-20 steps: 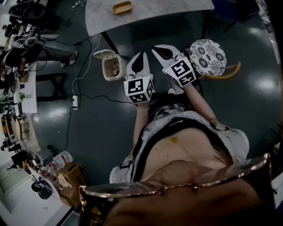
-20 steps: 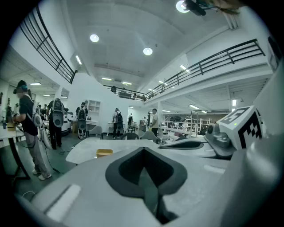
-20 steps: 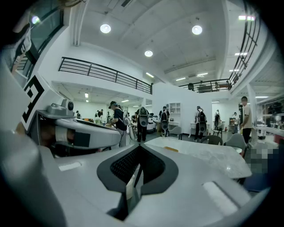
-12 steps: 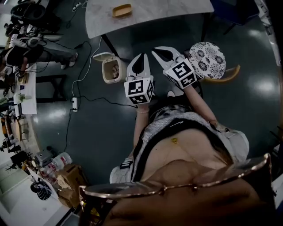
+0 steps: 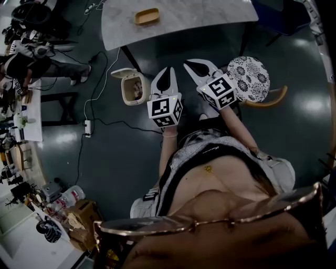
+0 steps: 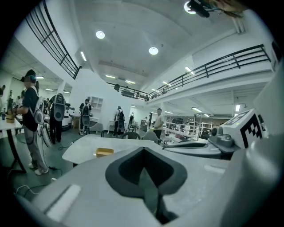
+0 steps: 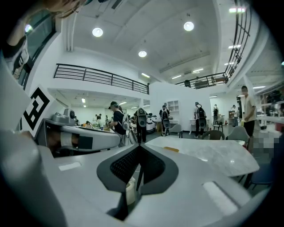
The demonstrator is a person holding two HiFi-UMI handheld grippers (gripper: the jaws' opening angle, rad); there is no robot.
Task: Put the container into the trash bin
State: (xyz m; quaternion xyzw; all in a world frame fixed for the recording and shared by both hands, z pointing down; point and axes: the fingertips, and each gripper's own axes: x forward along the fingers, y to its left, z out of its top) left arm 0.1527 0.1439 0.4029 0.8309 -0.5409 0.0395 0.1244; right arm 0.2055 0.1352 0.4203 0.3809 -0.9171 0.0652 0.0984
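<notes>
A yellow container (image 5: 146, 16) lies on the pale marble table (image 5: 210, 16) at the top of the head view, with nothing touching it. On the floor in front of the table stands the cream trash bin (image 5: 134, 86), its lid flipped open. My left gripper (image 5: 170, 70) is shut and empty, held in the air just right of the bin. Beside it, my right gripper (image 5: 194, 63) is also shut and empty. The left gripper view shows the container (image 6: 104, 152) on the table beyond its closed gripper tips (image 6: 143, 149). The right gripper view shows the container (image 7: 171, 149) past its own closed tips (image 7: 140, 146).
A chair with a patterned round cushion (image 5: 248, 79) stands right of my grippers. Cables and a power strip (image 5: 87, 126) run over the dark floor at the left. Cluttered benches line the left edge (image 5: 21, 105). Several people stand in the hall beyond (image 7: 117, 122).
The table, container and bin have slid a little down the picture, bringing more of the table into view. Both grippers stay shut side by side, drifting slightly with it.
</notes>
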